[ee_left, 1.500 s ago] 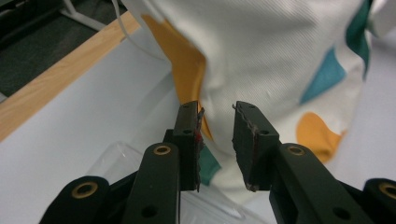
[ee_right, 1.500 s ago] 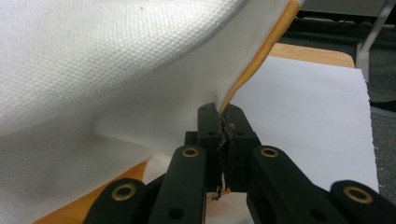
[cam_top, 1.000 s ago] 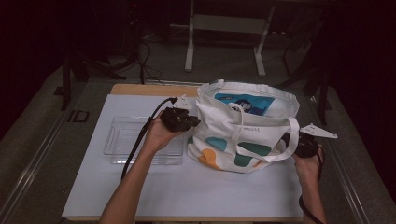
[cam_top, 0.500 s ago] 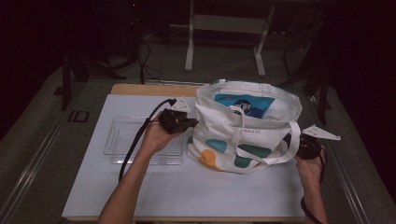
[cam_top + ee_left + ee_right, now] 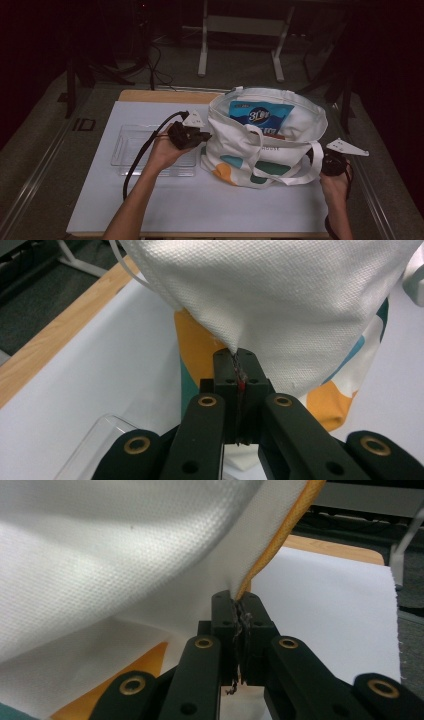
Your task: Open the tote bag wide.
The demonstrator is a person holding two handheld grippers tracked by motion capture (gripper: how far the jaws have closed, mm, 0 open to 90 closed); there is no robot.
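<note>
Dark room around our bench (image 5: pixel 150 210); both tools, left tool (image 5: pixel 235 371) and right tool (image 5: pixel 239 614), pinched the tote bag (image 5: pixel 267 145) between them, spreading its mouth.

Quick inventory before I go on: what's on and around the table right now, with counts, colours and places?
tote bag: one, white with teal, orange and blue patches, right of centre on the mat, held at both sides
blue packet: one, blue with white print, standing inside the tote bag
tray: one, clear plastic, on the mat left of the bag
mat: one, white, covering most of the table
table: one, wooden edge showing at the far side
metal stand: one, grey, on the floor beyond the table
left gripper: one, black, jaws shut on the bag's cloth
right gripper: one, black, jaws shut on the bag's cloth
</note>
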